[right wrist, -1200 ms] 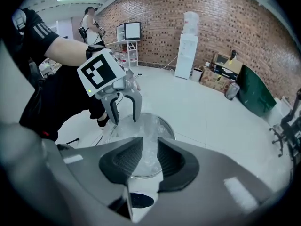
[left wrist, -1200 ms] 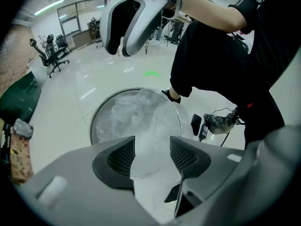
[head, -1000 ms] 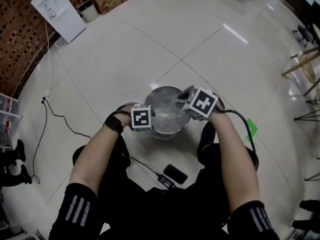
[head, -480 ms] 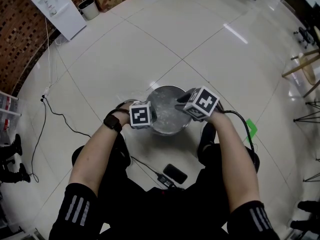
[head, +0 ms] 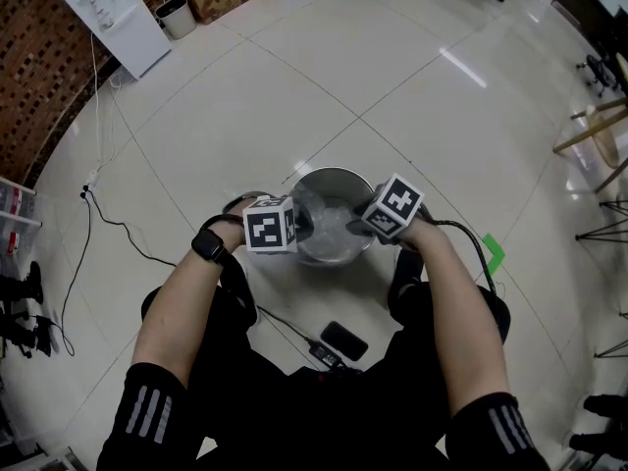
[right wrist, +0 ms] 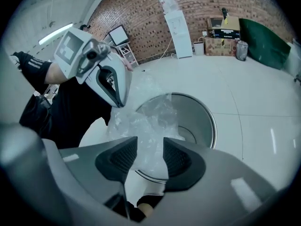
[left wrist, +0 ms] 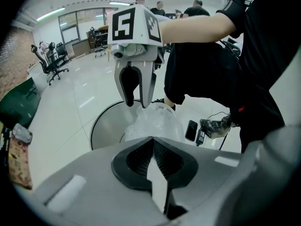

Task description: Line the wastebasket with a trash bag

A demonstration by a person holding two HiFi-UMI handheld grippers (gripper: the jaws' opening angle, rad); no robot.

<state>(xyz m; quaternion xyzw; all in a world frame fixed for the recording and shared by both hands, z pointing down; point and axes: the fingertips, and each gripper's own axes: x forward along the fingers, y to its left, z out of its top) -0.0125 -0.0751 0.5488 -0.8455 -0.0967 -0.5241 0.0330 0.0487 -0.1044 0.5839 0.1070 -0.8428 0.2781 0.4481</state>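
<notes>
The bag [right wrist: 150, 121] is bunching up out of the basket [right wrist: 214, 121], which is standing on the floor just ahead of both hands. Its loose film is rising toward the person's side of the rim, and the left gripper [left wrist: 153, 145] is the one gripping it. That gripper's jaws are pressing together on a fold of film above the rim. The right gripper [right wrist: 150, 147], facing it across the bag, has just been opening its jaws. They are standing apart with film lying slack between the pads, so it is gripping nothing.
</notes>
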